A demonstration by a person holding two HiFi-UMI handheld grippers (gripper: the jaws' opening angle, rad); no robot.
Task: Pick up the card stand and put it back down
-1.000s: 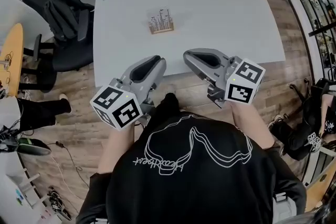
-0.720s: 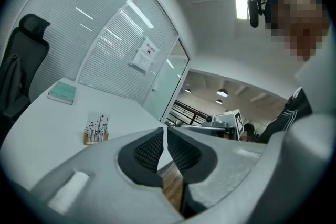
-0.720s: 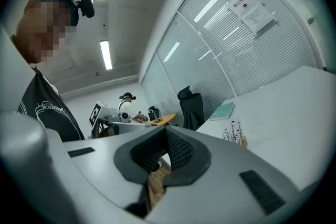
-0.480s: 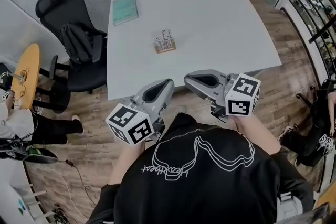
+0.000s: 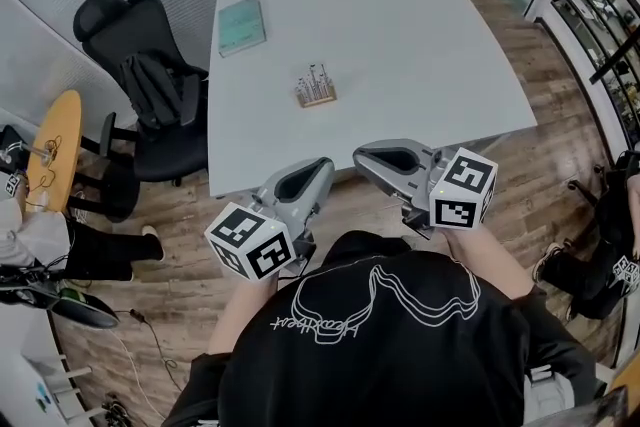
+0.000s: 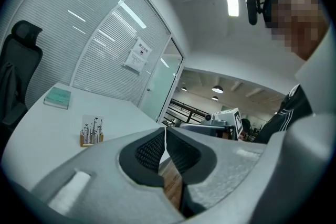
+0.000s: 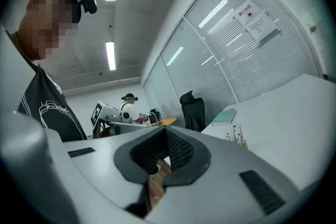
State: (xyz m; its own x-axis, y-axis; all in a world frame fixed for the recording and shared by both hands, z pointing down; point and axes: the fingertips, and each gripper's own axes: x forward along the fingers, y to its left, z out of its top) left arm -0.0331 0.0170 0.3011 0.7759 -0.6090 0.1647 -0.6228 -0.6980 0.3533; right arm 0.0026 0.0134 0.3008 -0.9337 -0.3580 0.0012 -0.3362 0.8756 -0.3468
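The card stand [image 5: 316,87], a small wooden base with printed cards upright in it, sits on the white table [image 5: 420,25] near its middle. It also shows at the left of the left gripper view as the card stand [image 6: 92,131] and at the right of the right gripper view as the card stand [image 7: 235,136]. My left gripper [image 5: 322,167] hangs off the table's near edge, shut with nothing in it. My right gripper [image 5: 362,155] is beside it, also shut and empty. Both are well short of the stand and point roughly level.
A green book [image 5: 242,25] lies at the table's far left corner. A black office chair [image 5: 140,75] with a bag stands left of the table. Further left are a yellow round table [image 5: 48,140] and a seated person [image 5: 90,245]. Shelving [image 5: 600,5] lines the right side.
Both grippers have drawn back from over the table's near edge toward my body. More of the table and room now shows. The card stand has not moved.
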